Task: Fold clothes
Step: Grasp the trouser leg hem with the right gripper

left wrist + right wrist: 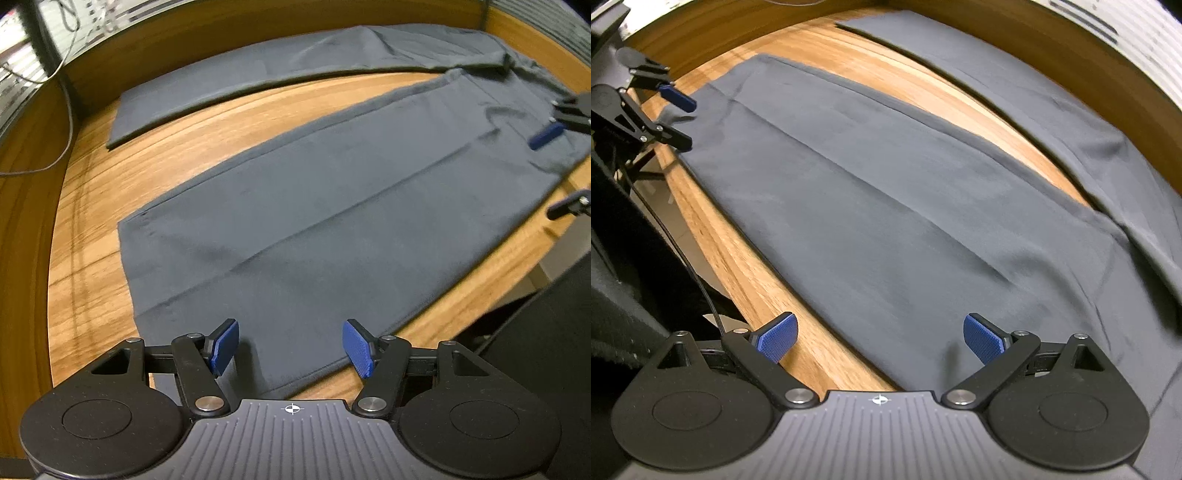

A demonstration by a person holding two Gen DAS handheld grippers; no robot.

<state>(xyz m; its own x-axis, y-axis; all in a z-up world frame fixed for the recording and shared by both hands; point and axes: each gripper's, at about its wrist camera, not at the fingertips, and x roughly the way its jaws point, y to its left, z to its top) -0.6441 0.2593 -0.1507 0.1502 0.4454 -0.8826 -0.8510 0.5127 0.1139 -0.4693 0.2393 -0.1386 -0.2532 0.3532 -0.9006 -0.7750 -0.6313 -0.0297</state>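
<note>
Here we have the wooden table (92, 229) carrying dark grey trousers (332, 206), spread flat with the two legs splayed apart and joined at the far right in the left wrist view. The near leg (886, 221) runs lengthwise between our two tools, parallel to the table's front edge. We judge the left gripper (290, 345) nearer its hem end, jaws wide and empty just over the cloth; the right gripper (881, 338) hangs equally wide and empty above the leg's near edge toward the waist.
</note>
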